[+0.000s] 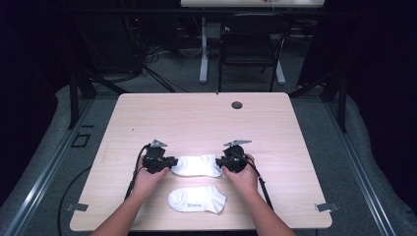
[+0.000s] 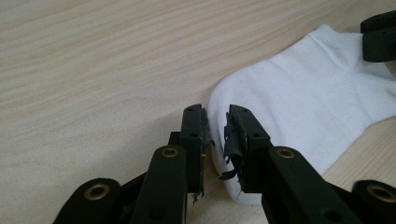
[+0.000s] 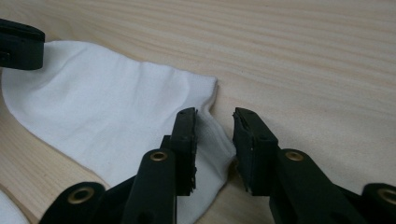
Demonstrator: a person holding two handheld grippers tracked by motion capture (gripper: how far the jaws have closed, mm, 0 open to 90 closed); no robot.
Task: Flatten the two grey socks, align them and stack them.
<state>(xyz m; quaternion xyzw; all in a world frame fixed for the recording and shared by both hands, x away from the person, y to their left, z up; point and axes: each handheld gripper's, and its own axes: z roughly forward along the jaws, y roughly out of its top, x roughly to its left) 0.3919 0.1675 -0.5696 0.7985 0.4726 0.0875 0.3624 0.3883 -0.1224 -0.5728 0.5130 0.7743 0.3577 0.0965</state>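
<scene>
On the tabletop (image 1: 196, 118) my left fingers (image 2: 215, 135) and right fingers (image 3: 214, 140) stand parted, gripping nothing, at opposite ends of the far white sock (image 1: 197, 165), ready to pinch and stretch it flat

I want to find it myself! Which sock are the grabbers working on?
Look at the wooden table. Two white socks lie near its front edge. It is the farther sock, plain white, between the left gripper and right gripper; the nearer sock has grey print.

Bare desk (image 1: 196, 118) lies open beyond both claws and out to either side — nearer the person, a second white sock (image 1: 196, 200) lies between the forearms, just short of the first (image 1: 197, 165).
</scene>
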